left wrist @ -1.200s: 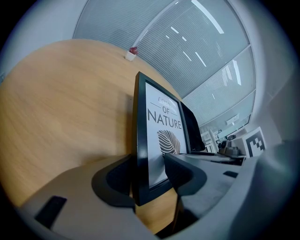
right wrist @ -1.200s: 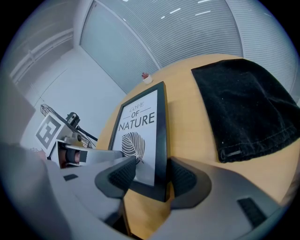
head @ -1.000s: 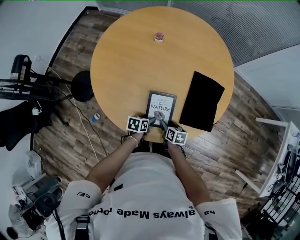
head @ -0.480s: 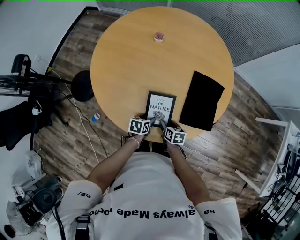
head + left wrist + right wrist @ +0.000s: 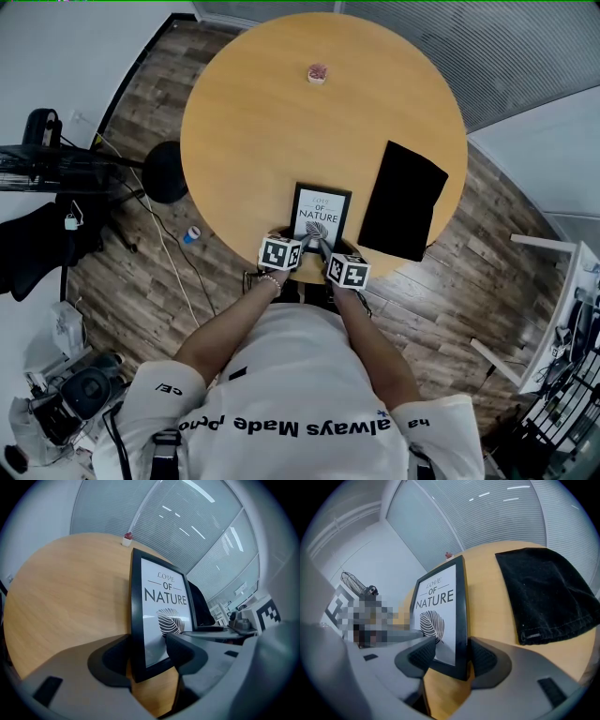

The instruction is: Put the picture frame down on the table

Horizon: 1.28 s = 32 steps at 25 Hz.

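Observation:
The black picture frame (image 5: 321, 212) reads "LOVE OF NATURE" and has a leaf print. It is over the near edge of the round wooden table (image 5: 253, 122). My left gripper (image 5: 304, 246) is shut on the frame's lower left corner, with the frame (image 5: 161, 606) edge-on between the jaws (image 5: 147, 656). My right gripper (image 5: 324, 251) is shut on the lower right corner, clamping the black border of the frame (image 5: 440, 602) between its pads (image 5: 452, 658). I cannot tell whether the frame's bottom edge touches the tabletop.
A black cloth (image 5: 404, 201) lies flat on the table just right of the frame, also seen as the cloth (image 5: 543, 592). A small pot (image 5: 319, 73) stands at the far side. A black stand (image 5: 164, 172) and cables sit on the floor at left.
The two grippers have drawn slightly closer together and the frame has shifted a little; both grips hold as before.

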Motion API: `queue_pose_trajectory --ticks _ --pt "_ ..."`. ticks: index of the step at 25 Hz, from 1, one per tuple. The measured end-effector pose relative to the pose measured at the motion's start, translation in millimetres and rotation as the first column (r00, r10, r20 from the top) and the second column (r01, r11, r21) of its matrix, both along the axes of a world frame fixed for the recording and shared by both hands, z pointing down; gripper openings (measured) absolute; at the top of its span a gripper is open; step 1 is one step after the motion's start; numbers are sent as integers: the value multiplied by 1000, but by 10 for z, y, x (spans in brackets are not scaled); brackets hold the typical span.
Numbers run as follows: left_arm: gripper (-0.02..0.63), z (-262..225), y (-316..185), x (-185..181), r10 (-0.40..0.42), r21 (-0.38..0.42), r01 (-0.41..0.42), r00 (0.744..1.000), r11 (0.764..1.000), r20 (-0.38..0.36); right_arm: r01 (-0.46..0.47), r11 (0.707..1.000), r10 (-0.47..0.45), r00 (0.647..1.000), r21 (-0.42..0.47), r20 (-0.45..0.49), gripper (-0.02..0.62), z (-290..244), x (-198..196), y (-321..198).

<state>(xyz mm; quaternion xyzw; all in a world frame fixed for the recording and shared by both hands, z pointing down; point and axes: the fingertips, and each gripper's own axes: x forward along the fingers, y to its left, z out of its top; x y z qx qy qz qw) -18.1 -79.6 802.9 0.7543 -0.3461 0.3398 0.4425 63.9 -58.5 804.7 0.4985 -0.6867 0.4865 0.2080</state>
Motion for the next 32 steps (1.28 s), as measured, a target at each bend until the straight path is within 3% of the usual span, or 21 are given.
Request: queue_pose_trajectory --ticks 8,21,27,32 --pt "238 44 43 -29 60 34 -64 993 997 98 30 1000 -30 999 2 -42 232 -5 -1 27" --pt "238 63 25 -26 70 46 -75 991 996 111 52 999 -52 996 -2 -76 236 9 -3 6" --pt "238 67 69 -40 95 51 -102 987 993 129 102 995 -101 983 0 -154 249 6 4 34" --pt "238 56 73 -20 95 53 -103 987 993 127 105 994 -103 981 3 -163 250 9 16 44"
